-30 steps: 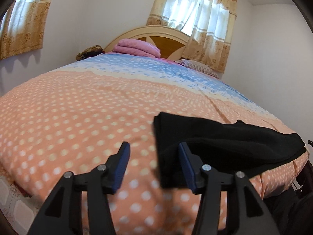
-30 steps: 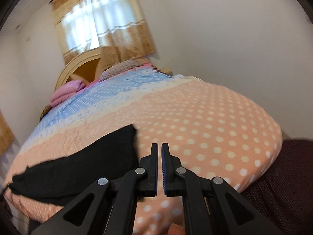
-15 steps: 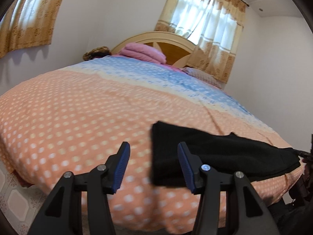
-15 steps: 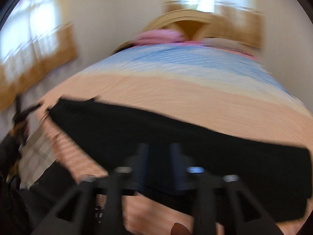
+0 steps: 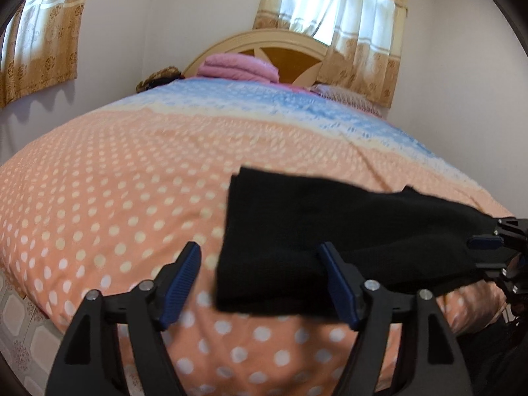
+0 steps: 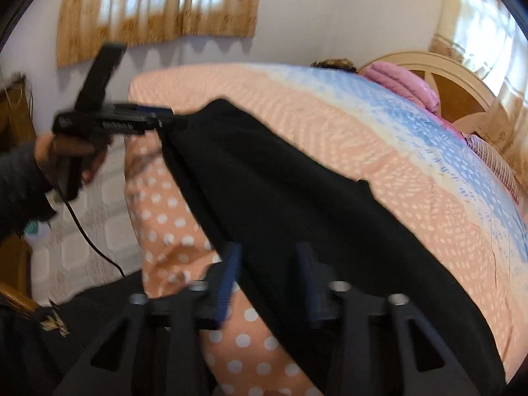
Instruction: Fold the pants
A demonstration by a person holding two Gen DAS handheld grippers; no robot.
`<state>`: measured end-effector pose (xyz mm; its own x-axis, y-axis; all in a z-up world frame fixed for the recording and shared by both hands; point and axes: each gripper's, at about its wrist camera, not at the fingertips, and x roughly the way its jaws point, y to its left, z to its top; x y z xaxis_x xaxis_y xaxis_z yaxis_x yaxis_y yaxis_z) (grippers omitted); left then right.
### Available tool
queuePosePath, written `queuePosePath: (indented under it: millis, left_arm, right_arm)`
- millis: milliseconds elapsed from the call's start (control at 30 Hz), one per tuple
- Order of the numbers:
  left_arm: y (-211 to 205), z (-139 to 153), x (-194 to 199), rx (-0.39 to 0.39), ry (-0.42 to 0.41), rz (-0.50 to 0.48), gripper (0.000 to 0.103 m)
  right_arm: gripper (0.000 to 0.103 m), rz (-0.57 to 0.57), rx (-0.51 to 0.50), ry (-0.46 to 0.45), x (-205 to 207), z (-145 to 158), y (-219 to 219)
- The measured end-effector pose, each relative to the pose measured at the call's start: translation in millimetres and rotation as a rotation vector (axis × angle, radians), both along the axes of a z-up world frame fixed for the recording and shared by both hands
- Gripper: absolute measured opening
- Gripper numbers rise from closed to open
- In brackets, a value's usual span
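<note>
Black pants [image 5: 330, 231] along near bed [image 5: 115, 181] edge, long axis sideways between both hands. Left gripper [image 5: 260, 283] wide open at one end; right gripper [image 6: 267, 280] open over the other.

A home bedroom: a bed [image 5: 132, 198] under a polka-dot quilt, wooden headboard [image 5: 283, 52], curtained windows [image 5: 336, 33].

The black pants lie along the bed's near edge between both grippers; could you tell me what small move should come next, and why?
Probably close both grippers on the cloth. The left gripper and right gripper are both open, each straddling one end of the black pants, which lie flat on the dotted bedspread; neither grips anything yet.
</note>
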<state>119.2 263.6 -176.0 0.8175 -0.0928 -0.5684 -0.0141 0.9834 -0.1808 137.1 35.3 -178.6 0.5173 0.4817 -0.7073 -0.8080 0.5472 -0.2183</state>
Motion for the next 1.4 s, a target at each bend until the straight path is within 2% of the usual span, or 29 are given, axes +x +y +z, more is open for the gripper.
queuePosePath:
  millis: [100, 233, 333, 400, 500, 600, 700, 800, 900, 1000, 1067, 1133, 1233, 1333, 1367, 1400]
  left_arm:
    - [5, -8, -7, -0.019, 0.005, -0.001, 0.083]
    - [5, -7, -14, -0.039, -0.019, 0.013, 0.083]
    - [6, 7, -18, -0.022, -0.059, 0.049, 0.083]
    - [4, 22, -19, 0.020, -0.096, 0.080, 0.088]
    - [2, 38, -12, 0.022, -0.123, 0.077, 0.097]
    - [-4, 46, 5, 0.021, -0.128, 0.061, 0.097]
    - [-16, 41, 30, 0.075, -0.073, 0.063, 0.097]
    - [-27, 17, 54, 0.150, 0.070, 0.078, 0.097]
    - [-31, -5, 51, 0.194, 0.129, 0.076, 0.097]
    - [-22, -10, 34, 0.121, 0.106, 0.090, 0.101]
    - [-15, -9, 23, 0.075, 0.088, 0.106, 0.102]
    - [-15, -5, 16, 0.075, 0.078, 0.121, 0.102]
    - [-21, 9, 12, 0.088, 0.041, 0.150, 0.102]
    - [-36, 28, 8, 0.082, -0.007, 0.134, 0.102]
    - [-44, 34, 7, 0.082, -0.025, 0.115, 0.102]
    - [-53, 39, 6, 0.083, -0.039, 0.094, 0.103]
  right_arm:
    - [0.008, 0.002, -0.029, 0.026, 3, -7, -10]
    - [0.004, 0.023, -0.047, 0.026, -1, -8, -13]
    - [0.004, 0.030, -0.055, 0.025, -2, -10, -13]
    - [0.004, 0.032, -0.050, 0.033, -1, -10, -14]
    - [0.003, 0.047, -0.049, 0.034, -3, -11, -13]
    - [0.000, 0.081, -0.046, 0.051, -11, -14, -10]
    - [0.000, 0.081, -0.065, -0.007, -19, -19, -7]
    - [0.000, 0.053, -0.002, 0.052, -13, -13, -15]
    - [0.001, -0.024, 0.074, 0.059, -3, -2, -33]
    - [0.001, -0.117, 0.118, 0.049, 5, 7, -55]
    - [0.001, -0.182, 0.096, 0.046, 12, 1, -61]
    - [0.001, -0.214, 0.064, 0.067, 17, -10, -65]
    - [0.002, -0.207, 0.078, 0.070, 10, -4, -71]
    - [0.002, -0.210, 0.097, 0.051, 1, 5, -86]
    - [0.004, -0.229, 0.105, 0.047, -1, 7, -98]
    - [0.010, -0.253, 0.119, 0.055, -2, 10, -113]
